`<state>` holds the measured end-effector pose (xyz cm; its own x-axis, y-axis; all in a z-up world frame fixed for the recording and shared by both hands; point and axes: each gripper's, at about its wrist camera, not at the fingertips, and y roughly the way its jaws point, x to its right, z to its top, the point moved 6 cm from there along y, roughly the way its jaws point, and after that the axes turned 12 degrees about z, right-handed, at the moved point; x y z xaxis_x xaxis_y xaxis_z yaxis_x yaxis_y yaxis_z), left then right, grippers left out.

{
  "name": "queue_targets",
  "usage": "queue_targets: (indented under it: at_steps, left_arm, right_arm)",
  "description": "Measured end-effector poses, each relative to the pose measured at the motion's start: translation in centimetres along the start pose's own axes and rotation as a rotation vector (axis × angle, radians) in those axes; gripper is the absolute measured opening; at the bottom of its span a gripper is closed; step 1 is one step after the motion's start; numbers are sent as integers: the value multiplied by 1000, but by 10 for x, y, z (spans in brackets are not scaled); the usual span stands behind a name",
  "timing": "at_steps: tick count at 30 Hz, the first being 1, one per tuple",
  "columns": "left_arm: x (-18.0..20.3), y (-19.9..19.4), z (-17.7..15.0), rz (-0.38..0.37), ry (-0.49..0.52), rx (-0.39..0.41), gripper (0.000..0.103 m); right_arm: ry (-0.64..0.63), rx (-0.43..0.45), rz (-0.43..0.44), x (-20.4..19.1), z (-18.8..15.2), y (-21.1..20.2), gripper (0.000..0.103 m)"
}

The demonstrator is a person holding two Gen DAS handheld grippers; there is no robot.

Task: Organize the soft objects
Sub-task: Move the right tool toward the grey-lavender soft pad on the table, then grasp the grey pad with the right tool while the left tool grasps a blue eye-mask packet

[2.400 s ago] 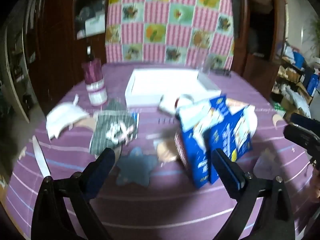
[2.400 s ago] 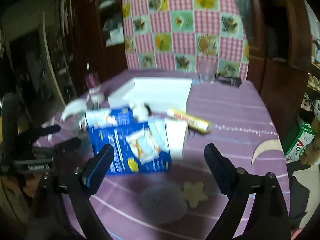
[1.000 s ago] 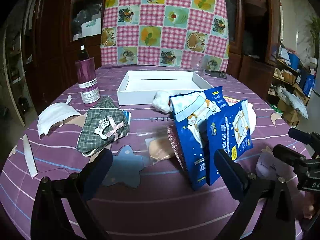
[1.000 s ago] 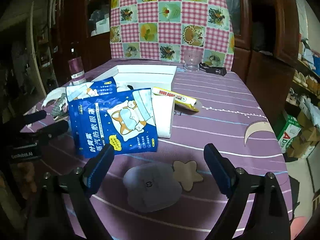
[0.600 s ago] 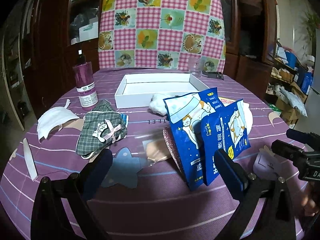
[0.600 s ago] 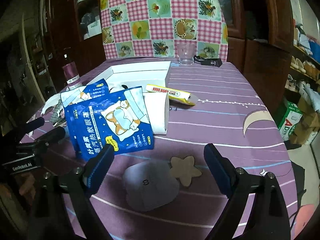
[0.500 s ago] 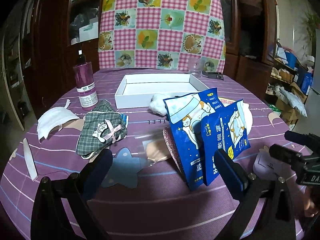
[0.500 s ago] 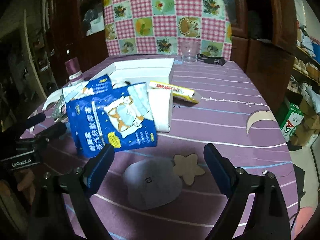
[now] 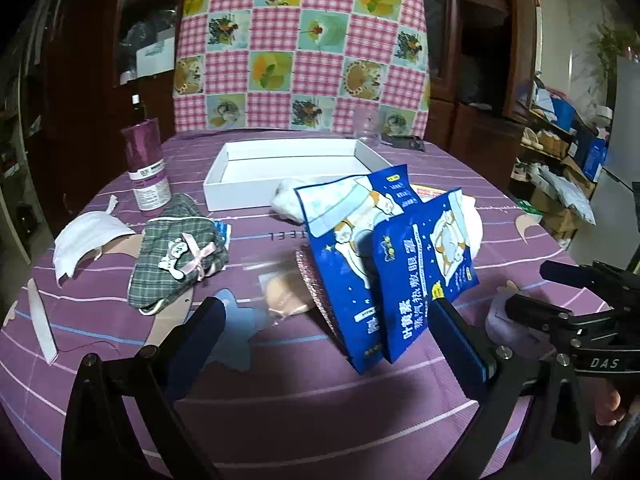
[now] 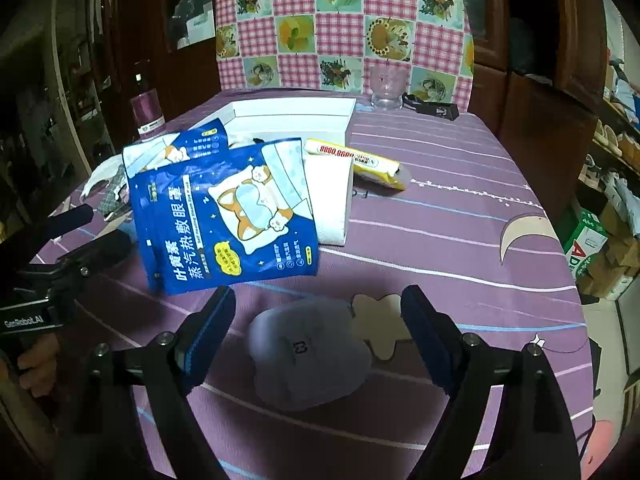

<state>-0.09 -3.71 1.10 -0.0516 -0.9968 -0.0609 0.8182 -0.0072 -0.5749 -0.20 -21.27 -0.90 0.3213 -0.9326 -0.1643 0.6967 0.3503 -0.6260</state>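
Note:
My right gripper (image 10: 319, 303) hangs low over a pale lilac soft pad (image 10: 308, 356) on the purple tablecloth. Its jaws are closing with the pad between them, and the pads stand clear of it. Two blue eye-mask pouches (image 10: 228, 216) lean upright just beyond. My left gripper (image 9: 328, 332) is open in front of those pouches (image 9: 424, 264), with only their bottom corners between its fingers. A green plaid pouch (image 9: 176, 256), a white face mask (image 9: 88, 236), a cotton wad (image 9: 288, 200) and a beige puff (image 9: 284, 296) lie further left. A white open box (image 9: 288, 168) sits behind.
A purple bottle (image 9: 146, 164) stands left of the box. A yellow tube (image 10: 360, 160) and a white roll (image 10: 330, 196) lie beside the pouches. A glass (image 10: 386, 88) and a black item (image 10: 432, 106) are at the table's far edge. Cabinets and a checked cloth rise behind.
The right gripper's jaws have drawn in a little on either side of the lilac pad. The left gripper and the things on the table have stayed where they were.

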Motion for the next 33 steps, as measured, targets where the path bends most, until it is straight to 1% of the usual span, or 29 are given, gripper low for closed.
queue_targets:
  at_steps: [4,9,13,17,19,22,25,27,28,30,32,33]
  left_arm:
    - [2,3,-2,-8,6,-19,102]
    - [3,10,-4,-32,4,-64,102]
    - [3,14,-7,-52,-7,-95,102]
    - [7,17,-11,-72,2,-127,102]
    - [9,20,-13,-77,8,-143,100]
    - [11,21,-16,-86,12,-160,98]
    - [11,21,-16,-86,9,-159,95]
    - [9,19,-15,-86,-2,-153,93]
    - [8,19,-14,-85,-8,-147,88]
    - [3,15,-12,-76,-30,-126,83]
    - [-1,11,-8,-78,-51,-103,75]
    - [-2,9,-7,-89,-59,-91,68]
  right_arm:
    - [-7,-17,-1,-1,-2,2,85]
    - [-6,-43,-4,-1,-5,6,85]
    - [12,-64,14,3,-7,9,85]
    - [20,-95,2,5,-10,14,84]
    - [28,-120,-9,8,-13,18,84]
    - [42,-136,10,10,-15,20,84]
    - [24,-129,20,6,-15,17,75]
    - [-1,-135,32,0,-16,17,66]
    - [-15,-143,42,-3,-18,18,64]
    - [-29,-155,59,-9,-20,19,55]
    - [-37,-154,72,-11,-20,19,51]
    - [-42,-154,67,-12,-21,19,49]
